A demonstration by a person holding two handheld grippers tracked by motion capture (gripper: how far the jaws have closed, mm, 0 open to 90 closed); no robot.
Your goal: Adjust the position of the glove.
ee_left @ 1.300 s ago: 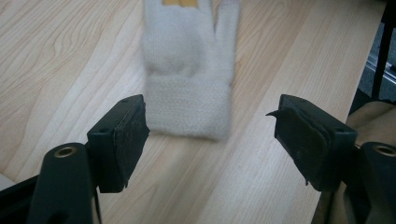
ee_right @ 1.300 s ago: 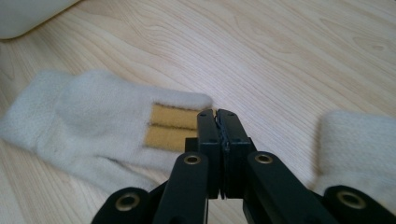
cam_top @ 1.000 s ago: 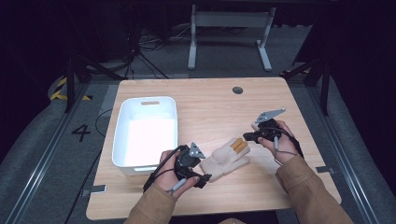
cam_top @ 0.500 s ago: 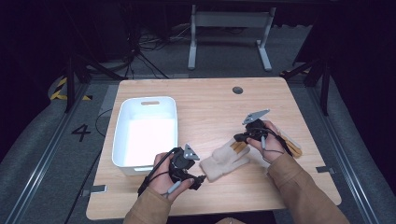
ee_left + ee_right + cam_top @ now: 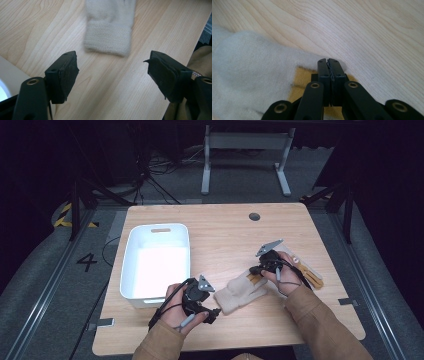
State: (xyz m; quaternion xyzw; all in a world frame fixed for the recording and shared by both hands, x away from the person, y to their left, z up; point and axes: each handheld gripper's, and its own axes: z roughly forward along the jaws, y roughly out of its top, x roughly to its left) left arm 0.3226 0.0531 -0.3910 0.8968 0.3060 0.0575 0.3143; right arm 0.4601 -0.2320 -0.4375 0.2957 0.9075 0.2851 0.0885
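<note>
Left tongs (image 5: 112, 72): gaping wide just short of the glove (image 5: 243, 291) cuff.
Right tongs (image 5: 328, 65): pressing together over the glove fingertips.
Bin (image 5: 156, 261): sitting left of glove.

one light wooden table (image 5: 220, 235). one white plastic bin (image 5: 157, 260), left of centre. two gloves: a cream knit glove (image 5: 242, 292) near the middle front, and a tan glove (image 5: 310, 272) at the right. two handheld grippers: the left gripper (image 5: 212, 312) near the bin, the right gripper (image 5: 254, 270) at the cream glove's far end.
</note>
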